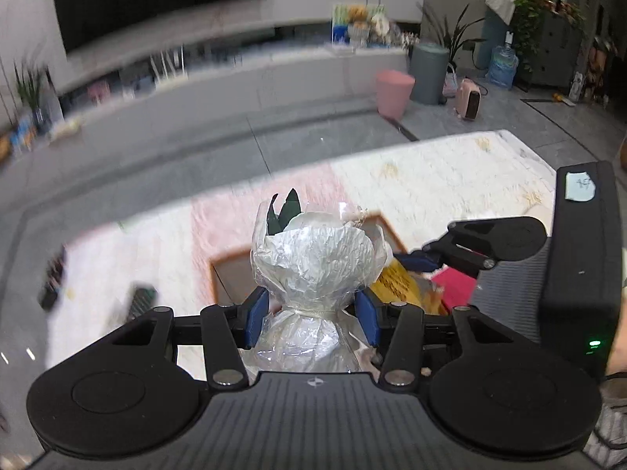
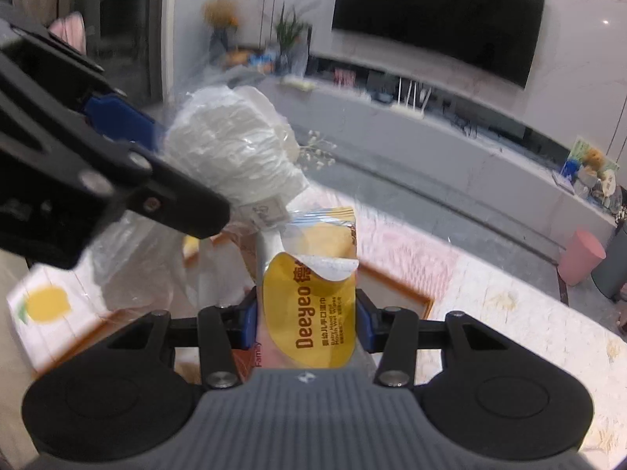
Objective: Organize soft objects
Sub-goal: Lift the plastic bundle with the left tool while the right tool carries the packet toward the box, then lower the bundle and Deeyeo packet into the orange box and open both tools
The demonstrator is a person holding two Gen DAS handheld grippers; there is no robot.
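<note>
In the left wrist view, the left claw [image 1: 311, 319] grips a wrapped bouquet [image 1: 313, 262] at its tied neck, between the blue pads, with the crinkled head projecting ahead of the claw; the film is light, crushable and probably slippery, so the tied neck is the soundest grip point. In the right wrist view, the right claw [image 2: 305, 319] clamps a wet-wipes pack [image 2: 309, 313] across its width; the pack is soft and compliant and should be held mid-body, clear of its peeling label flap [image 2: 333, 268].
</note>
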